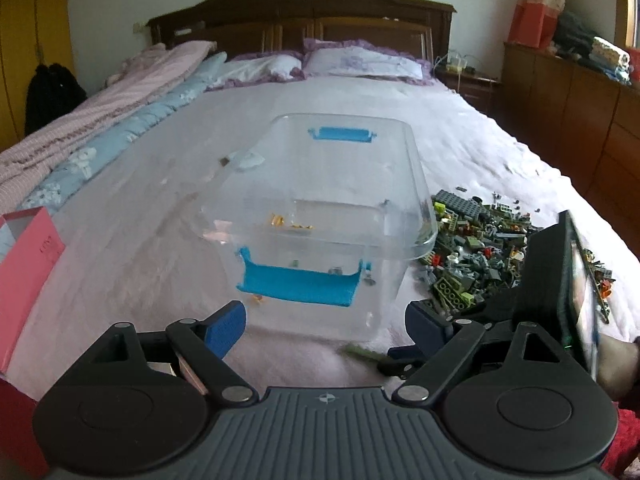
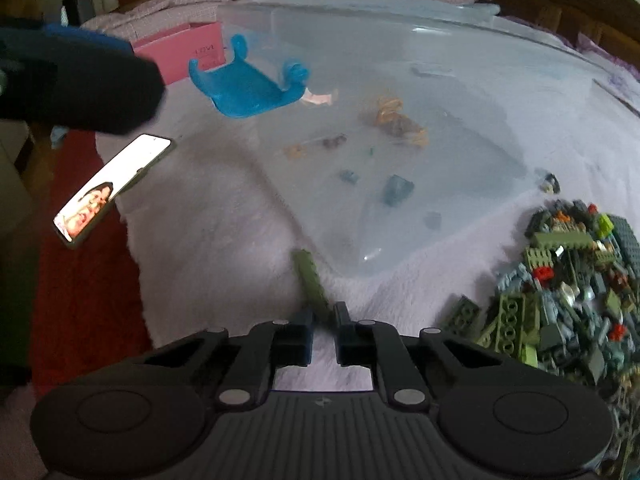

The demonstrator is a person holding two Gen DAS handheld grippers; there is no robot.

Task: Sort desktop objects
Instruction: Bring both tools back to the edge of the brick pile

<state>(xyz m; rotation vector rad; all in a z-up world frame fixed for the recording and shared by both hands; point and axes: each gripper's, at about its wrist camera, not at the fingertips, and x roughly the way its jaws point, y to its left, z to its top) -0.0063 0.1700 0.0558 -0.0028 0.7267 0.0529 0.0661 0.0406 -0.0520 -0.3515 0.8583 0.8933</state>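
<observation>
A clear plastic bin (image 1: 416, 168) with blue latches (image 1: 298, 282) stands on the bed, with a few small bricks inside; it also shows in the right wrist view (image 2: 440, 60). A pile of green and grey toy bricks (image 1: 480, 248) lies to its right, and shows in the right wrist view (image 2: 568, 288). My left gripper (image 1: 324, 322) is open and empty in front of the bin. My right gripper (image 2: 323, 320) is shut on a long olive-green brick (image 2: 310, 280), just before the bin's near corner; this brick shows in the left wrist view (image 1: 362, 354).
A pink box (image 1: 24, 272) stands at the left edge of the bed; it shows in the right wrist view (image 2: 180, 54). A lit phone (image 2: 112, 188) is mounted on the left. Pillows and folded quilts (image 1: 120, 120) lie at the far end. A wooden dresser (image 1: 580, 120) stands right.
</observation>
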